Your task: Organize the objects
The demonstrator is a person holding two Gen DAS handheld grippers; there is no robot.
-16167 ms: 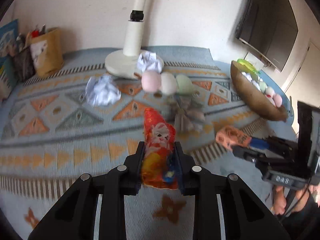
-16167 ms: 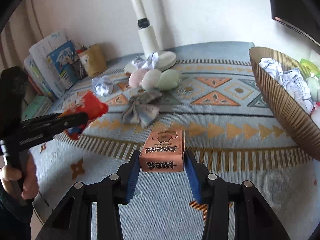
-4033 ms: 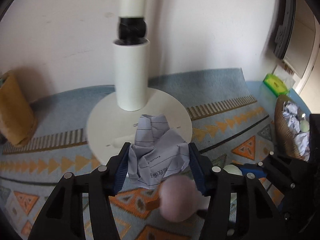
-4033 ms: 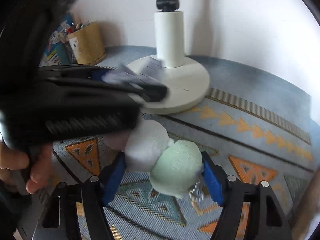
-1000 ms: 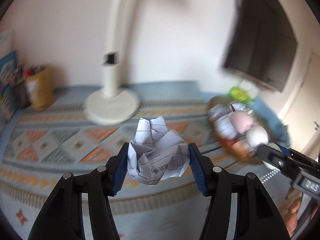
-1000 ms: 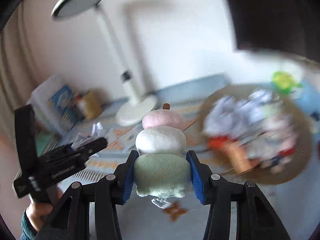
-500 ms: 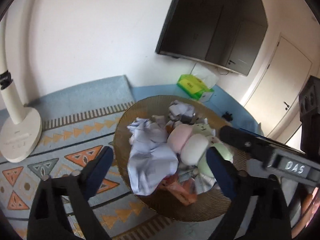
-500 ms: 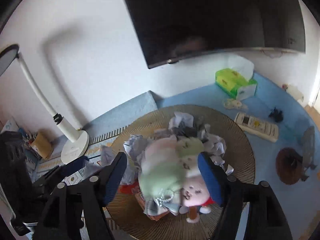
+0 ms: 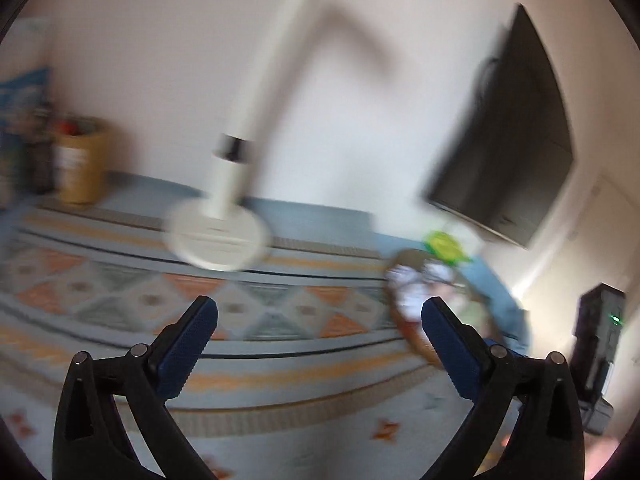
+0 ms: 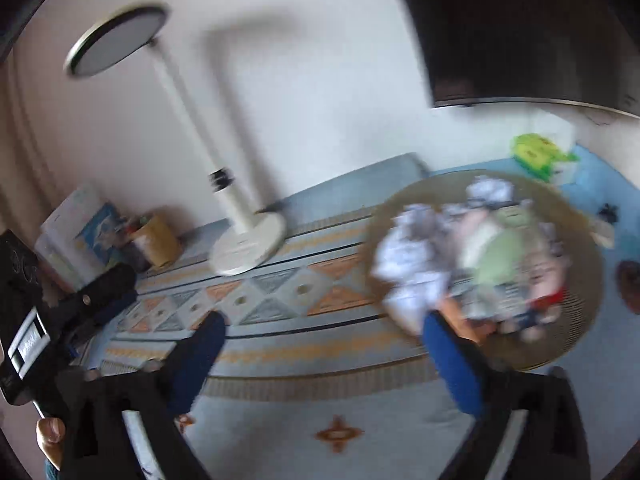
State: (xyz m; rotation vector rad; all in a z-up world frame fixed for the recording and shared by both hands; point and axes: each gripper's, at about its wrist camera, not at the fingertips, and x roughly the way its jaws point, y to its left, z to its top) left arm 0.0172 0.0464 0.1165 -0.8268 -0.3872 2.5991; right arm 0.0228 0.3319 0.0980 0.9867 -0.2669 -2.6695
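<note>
though blurred, round ribbed basket [image 10: 576, 344]

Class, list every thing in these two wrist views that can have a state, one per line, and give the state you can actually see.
left gripper: open, nothing between its fingers
right gripper: open, nothing between its fingers
basket: upright on the rug, filled
crumpled paper: lying in the basket
plush toy: lying in the basket, blurred
desk lamp: standing upright; on or off cannot be told
wall screen: dark
tissue box: too blurred to tell

Lamp base [image 10: 249, 249] and full basket [image 10: 576, 344] flank a bare rug [image 10: 280, 344].
</note>
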